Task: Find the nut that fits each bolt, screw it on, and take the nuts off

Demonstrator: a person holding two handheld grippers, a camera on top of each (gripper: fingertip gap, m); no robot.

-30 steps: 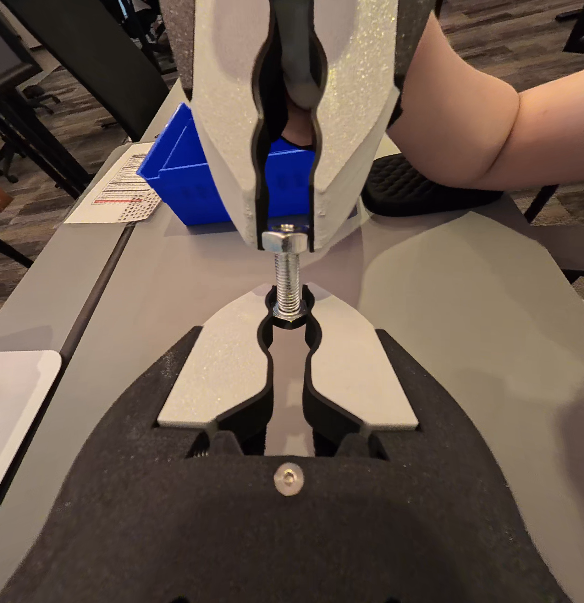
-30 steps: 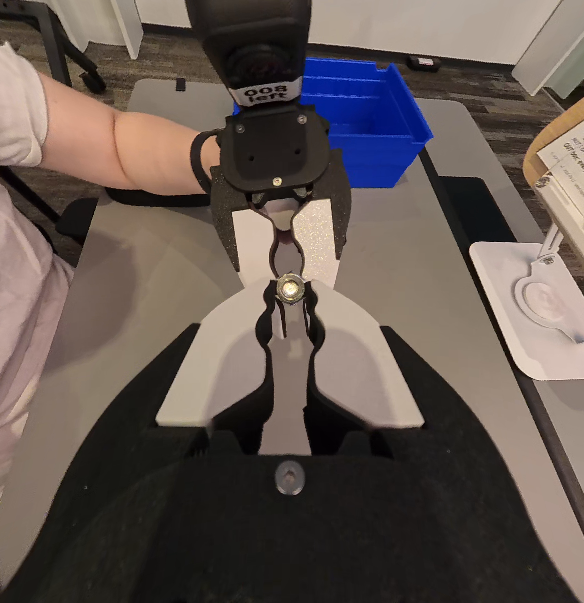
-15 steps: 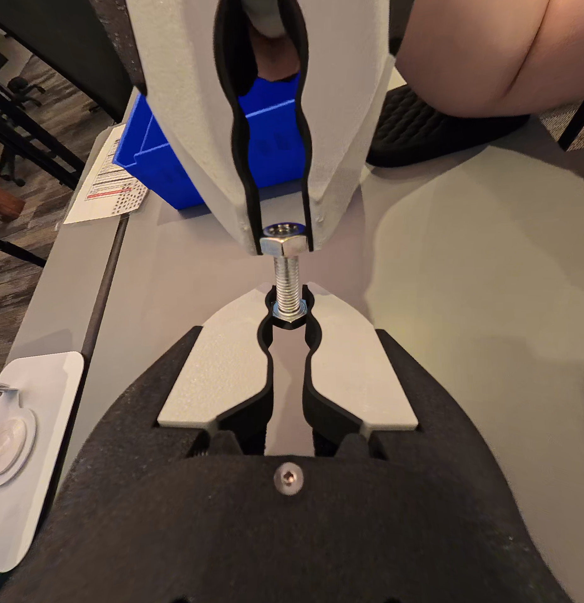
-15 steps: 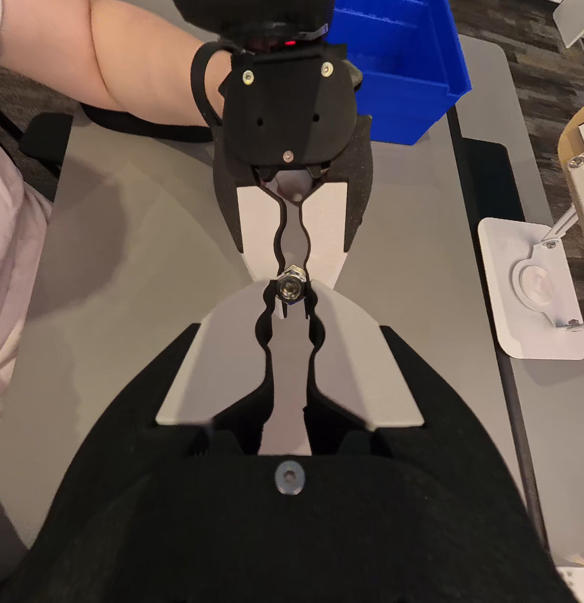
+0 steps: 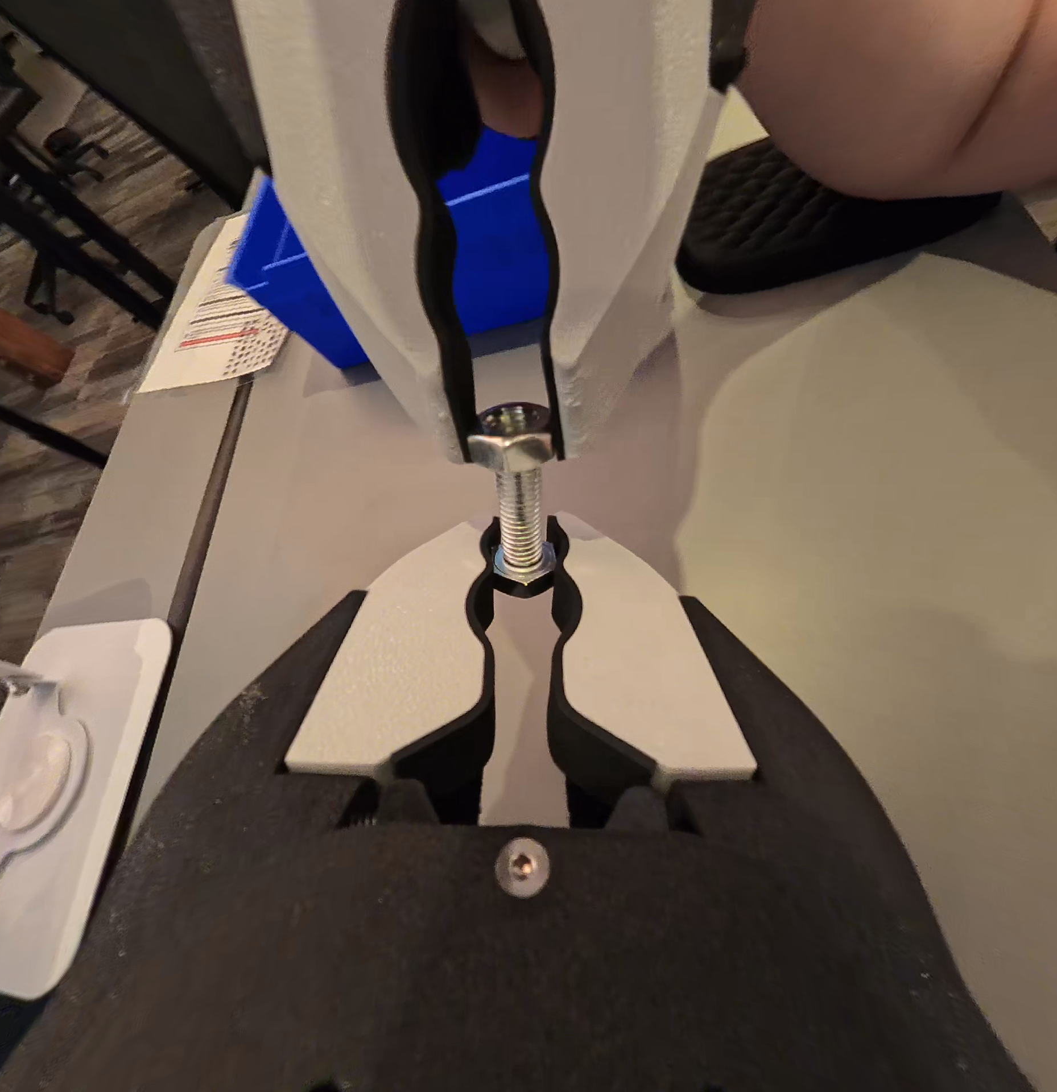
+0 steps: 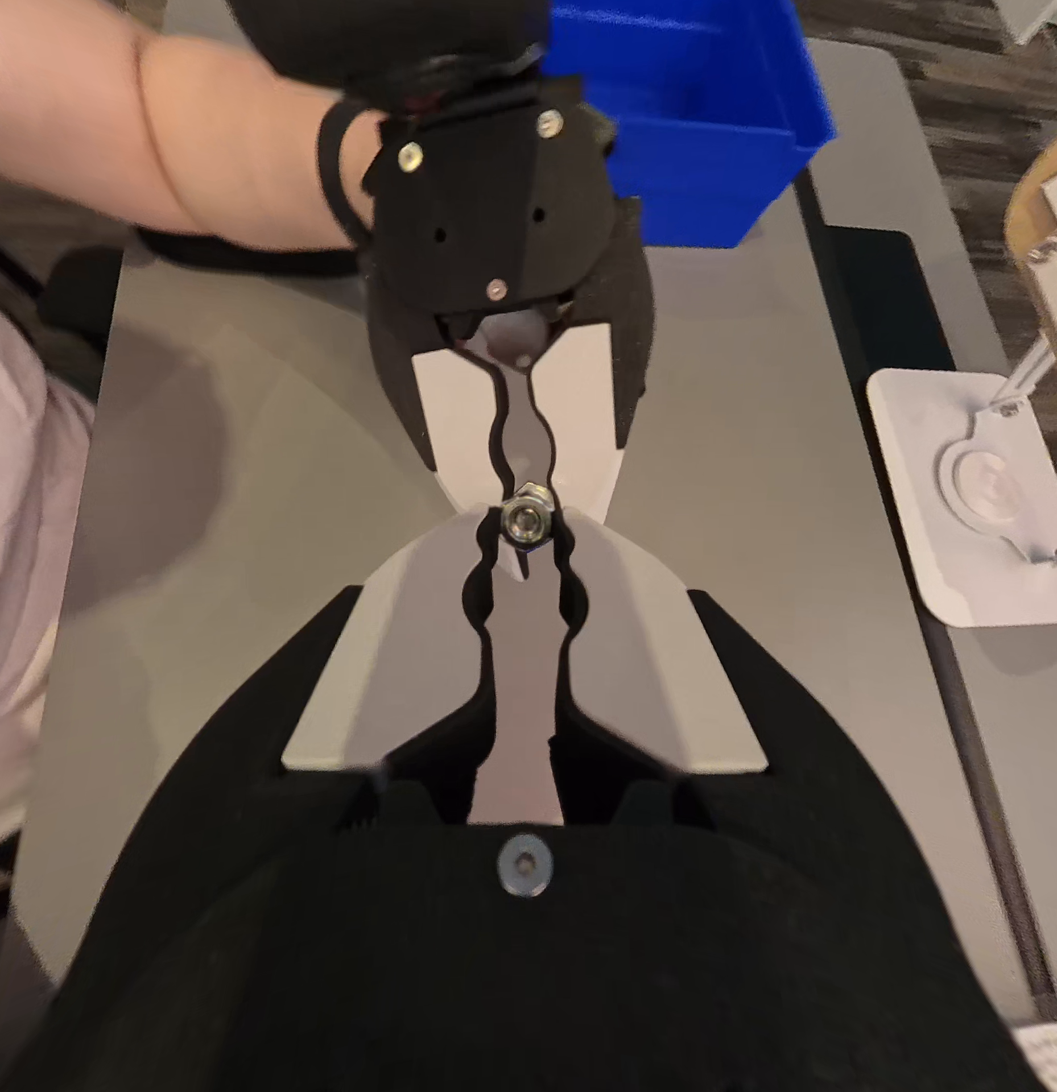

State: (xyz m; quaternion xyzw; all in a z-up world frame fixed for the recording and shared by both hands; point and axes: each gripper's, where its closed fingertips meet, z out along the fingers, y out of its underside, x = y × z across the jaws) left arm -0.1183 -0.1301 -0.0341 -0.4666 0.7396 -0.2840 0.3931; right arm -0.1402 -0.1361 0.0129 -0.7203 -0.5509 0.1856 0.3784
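A silver bolt (image 5: 517, 514) stands upright between my two grippers above the grey table (image 5: 839, 532). My left gripper (image 5: 521, 561) is shut on a hex nut (image 5: 523, 568) threaded on the bolt's lower end. My right gripper (image 5: 512, 449) comes down from above and is shut on the bolt's hex head. In the right wrist view the bolt head (image 6: 521, 523) shows end-on between my right gripper's (image 6: 523, 526) tips. The nut (image 6: 529, 490) sits just beyond it in my left gripper (image 6: 529, 493).
A blue bin (image 6: 703, 118) stands at the table's far end, also in the left wrist view (image 5: 490, 260). A white plate with a clear disc (image 6: 975, 502) lies on the adjoining table. A printed sheet (image 5: 219, 319) lies beside the bin. A person's arm (image 6: 189, 148) holds the left gripper. The left gripper's tips are roughly 5 cm from the right gripper's.
Both grippers keep their hold on bolt and nut. The right gripper has tipped up and over the left one, so it looms larger and the left gripper shows from above.
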